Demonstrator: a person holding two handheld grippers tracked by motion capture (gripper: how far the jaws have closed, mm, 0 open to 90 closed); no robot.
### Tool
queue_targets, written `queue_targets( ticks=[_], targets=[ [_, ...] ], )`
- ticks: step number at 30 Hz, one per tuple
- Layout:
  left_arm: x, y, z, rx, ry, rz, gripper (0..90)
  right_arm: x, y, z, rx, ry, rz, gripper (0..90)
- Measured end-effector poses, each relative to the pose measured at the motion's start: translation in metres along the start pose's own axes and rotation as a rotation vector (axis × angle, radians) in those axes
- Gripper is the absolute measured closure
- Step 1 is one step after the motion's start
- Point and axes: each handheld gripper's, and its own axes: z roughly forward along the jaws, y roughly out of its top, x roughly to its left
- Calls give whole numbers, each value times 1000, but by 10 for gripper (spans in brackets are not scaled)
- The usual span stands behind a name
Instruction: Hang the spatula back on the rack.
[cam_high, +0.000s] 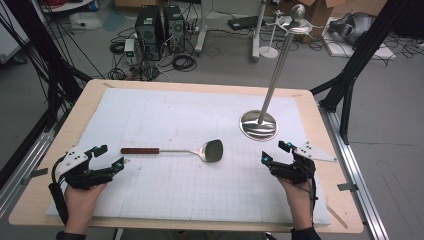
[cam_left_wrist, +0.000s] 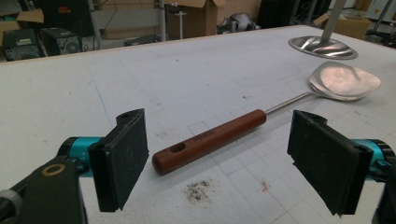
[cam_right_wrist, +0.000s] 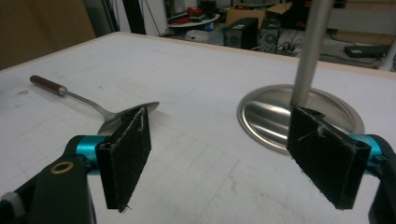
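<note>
A: Item one, left gripper (cam_high: 110, 156): jaws spread wide, grasping nothing, resting on the mat just short of the spatula (cam_high: 177, 150). In the left gripper view the spatula's wooden handle (cam_left_wrist: 210, 140) lies between the two pads (cam_left_wrist: 122, 156), slanting away, untouched.

B: Item two, right gripper (cam_high: 274, 152): likewise released, empty, parked on the far side of the spatula's blade (cam_right_wrist: 128, 114), near it but apart.

A: The spatula itself lies flat on the white grid mat (cam_high: 165, 125), handle toward the left gripper, blade toward the right.

B: Item three, hanger stand (cam_high: 270, 85): round steel base (cam_right_wrist: 280, 114) just beyond the blade, upright pole (cam_right_wrist: 310, 46) tilting in the high view, hooks at the top.

A: Hazards, as I judge them. The handle is round and polished; pads closing off-centre could roll it or skid it across the mat.

B: A grip at the handle's end leaves the heavy blade to droop.

A: And swinging it up, the blade may strike the pole; that stand could rock or topple.
</note>
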Motion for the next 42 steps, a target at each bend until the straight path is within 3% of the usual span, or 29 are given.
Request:
queue_targets(
  ticks=[6,13,20,35,40,42],
  targets=[
    [-2,1,0,2,-7,3,205,2,13,16,4,70,-5,200],
    [-1,1,1,4,-16,-16,209,8,24,38,21,164,-55,196],
    [-1,1,-1,4,-17,-18,209,18,32,64,58,225,-92,195],
    [-1,5,-5,-10,-44,-28,209,51,39,115,152,341,-153,195],
    [-2,5,-5,-8,-54,-29,209,65,41,135,195,382,-182,196],
    [-2,6,-5,-10,-58,-26,209,74,42,148,235,406,-203,196]
  ],
)
